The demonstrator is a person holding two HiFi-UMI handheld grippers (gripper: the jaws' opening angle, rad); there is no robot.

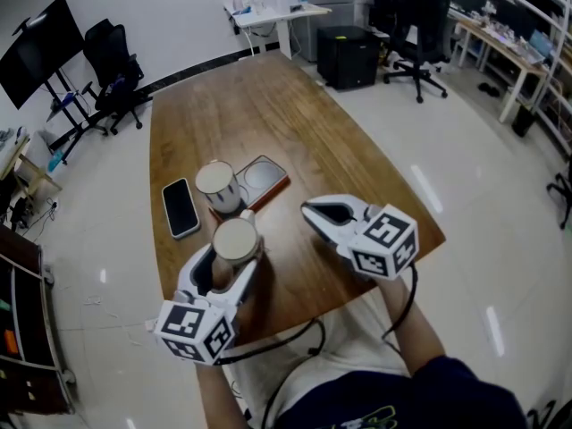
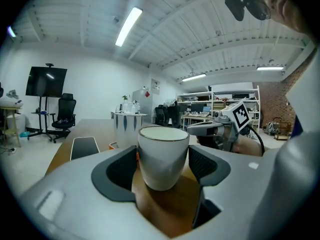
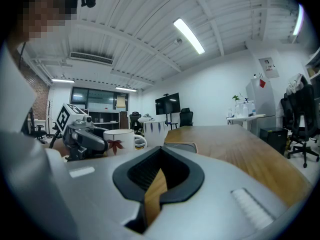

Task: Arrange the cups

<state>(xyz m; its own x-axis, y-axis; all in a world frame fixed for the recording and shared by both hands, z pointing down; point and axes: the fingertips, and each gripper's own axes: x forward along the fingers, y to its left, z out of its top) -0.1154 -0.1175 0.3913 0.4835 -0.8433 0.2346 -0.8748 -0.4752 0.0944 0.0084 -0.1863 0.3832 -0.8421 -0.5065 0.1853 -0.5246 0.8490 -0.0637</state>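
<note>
**Operator:** What is the state of the tools, and where is the work item?

**Technician:** The left tool (image 2: 163, 169) is open. The white ceramic cup with a red leaf print (image 1: 236, 238) stands between its pads on the brown wooden bench (image 1: 268, 105), and neither pad visibly presses on it. The right tool (image 1: 313, 213) is closed and empty, apart from the cup on its right.

**Operator:** What faults are possible?

**Technician:** If one pad makes contact first, the cup may slide or tip. A forward push would probably knock it into the white cup with blue leaf marks (image 1: 215, 184) just beyond. The black smartphone (image 1: 180, 207) and the orange-edged square tray (image 1: 266, 177) flank that second cup. The bench's near edge is close behind the left tool, so dragging the cup backward risks a fall.

**Operator:** Where is there clearance?

**Technician:** The far half of the bench is bare. Room is tight on the left, beside the smartphone.
</note>
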